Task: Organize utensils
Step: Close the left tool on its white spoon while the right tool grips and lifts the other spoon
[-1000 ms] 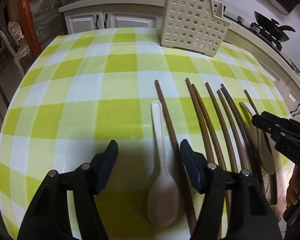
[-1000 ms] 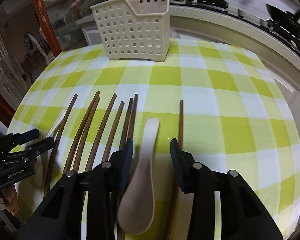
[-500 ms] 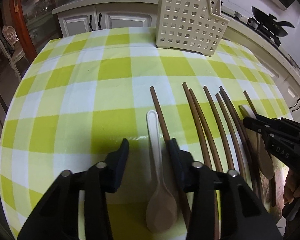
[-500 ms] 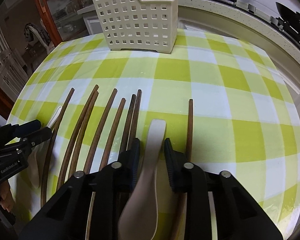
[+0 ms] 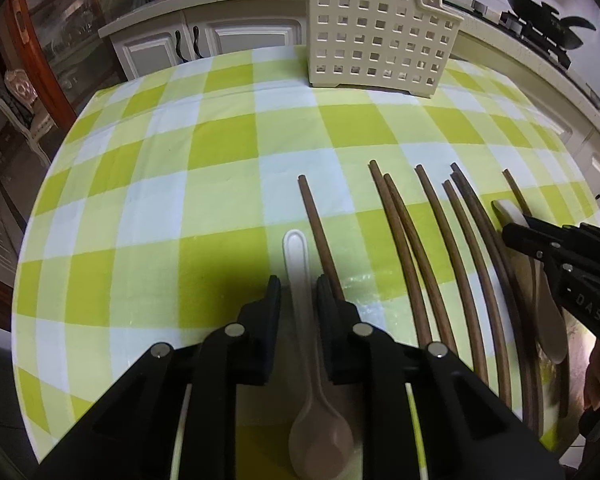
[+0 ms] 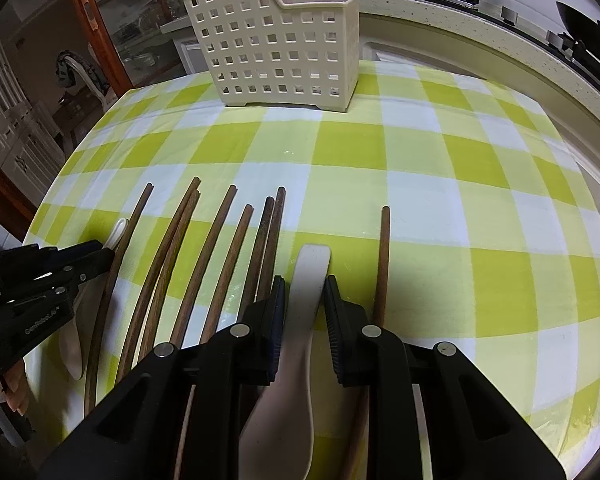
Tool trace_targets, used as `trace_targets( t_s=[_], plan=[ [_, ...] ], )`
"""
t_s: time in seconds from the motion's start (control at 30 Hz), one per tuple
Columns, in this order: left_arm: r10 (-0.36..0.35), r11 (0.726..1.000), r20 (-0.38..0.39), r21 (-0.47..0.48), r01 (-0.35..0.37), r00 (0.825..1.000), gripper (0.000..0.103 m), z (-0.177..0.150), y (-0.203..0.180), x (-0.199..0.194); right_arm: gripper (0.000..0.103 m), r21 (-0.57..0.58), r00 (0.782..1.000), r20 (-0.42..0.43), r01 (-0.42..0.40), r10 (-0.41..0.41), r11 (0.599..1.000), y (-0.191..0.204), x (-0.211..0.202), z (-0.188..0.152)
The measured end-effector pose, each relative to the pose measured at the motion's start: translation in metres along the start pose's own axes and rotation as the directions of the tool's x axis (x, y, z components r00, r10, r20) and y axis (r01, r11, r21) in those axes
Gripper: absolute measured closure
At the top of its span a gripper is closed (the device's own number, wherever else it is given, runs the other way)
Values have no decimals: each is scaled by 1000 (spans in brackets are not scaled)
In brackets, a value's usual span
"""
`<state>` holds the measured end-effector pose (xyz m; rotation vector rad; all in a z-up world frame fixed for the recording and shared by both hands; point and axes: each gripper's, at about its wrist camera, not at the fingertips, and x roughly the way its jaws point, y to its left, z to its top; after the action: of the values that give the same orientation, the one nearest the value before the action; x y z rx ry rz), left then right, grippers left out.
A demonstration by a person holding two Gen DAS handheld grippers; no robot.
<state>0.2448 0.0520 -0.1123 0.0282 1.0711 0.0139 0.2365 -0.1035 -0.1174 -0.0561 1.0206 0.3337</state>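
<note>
Two spoons are being gripped: you are pinching one spoon [image 5: 300, 280] in the left gripper [image 5: 296, 294], another spoon [image 6: 306, 300] in the right gripper [image 6: 304, 300], both lying on the table [image 5: 160, 200]. Next: lift toward the caddy [image 6: 276, 36].

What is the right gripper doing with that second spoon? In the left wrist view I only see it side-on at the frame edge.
Observer: In the right wrist view, the right gripper has its fingers on either side of the handle of the wide white spoon, close in. I cannot confirm contact.
Operator: Is a chopstick caught between those fingers?
Observer: No. The lone chopstick lies outside the right finger, and the dark chopstick pair lies outside the left one.
Operator: Anything in the basket yet? Its top is cut off for me.
Observer: The rim of the utensil basket shows fully there, and nothing sticks up above it.
</note>
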Motion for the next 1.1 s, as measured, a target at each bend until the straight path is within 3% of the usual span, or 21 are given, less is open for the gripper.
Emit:
trace_targets(
  t_s=[0.1,0.13,0.3,0.5,0.7,1.1],
  plan=[
    [6,1000,1,0,-6,1000,86,-1,-1,0,82,-9,1000,1,-10,10,1000,1,0,-1],
    [-4,1000,2,-1,4,1000,91,-1,0,-1,83,-9,1000,2,-17,17,1000,1,-1,-1],
    [-31,999,16,-8,31,999,92,-2,2,-3,85,-2,999,31,-39,39,999,-3,-9,-3],
    [-46,999,94,-5,47,994,92,-1,0,-27,85,1,990,112,-81,81,997,-8,-32,-5],
    [-78,997,185,-13,82,980,92,-2,4,-64,85,-7,979,181,-96,96,995,-10,-58,-4],
    [-83,996,293,6,85,953,92,-9,0,-108,85,-41,962,256,-84,92,996,-4,-94,-10]
  ],
)
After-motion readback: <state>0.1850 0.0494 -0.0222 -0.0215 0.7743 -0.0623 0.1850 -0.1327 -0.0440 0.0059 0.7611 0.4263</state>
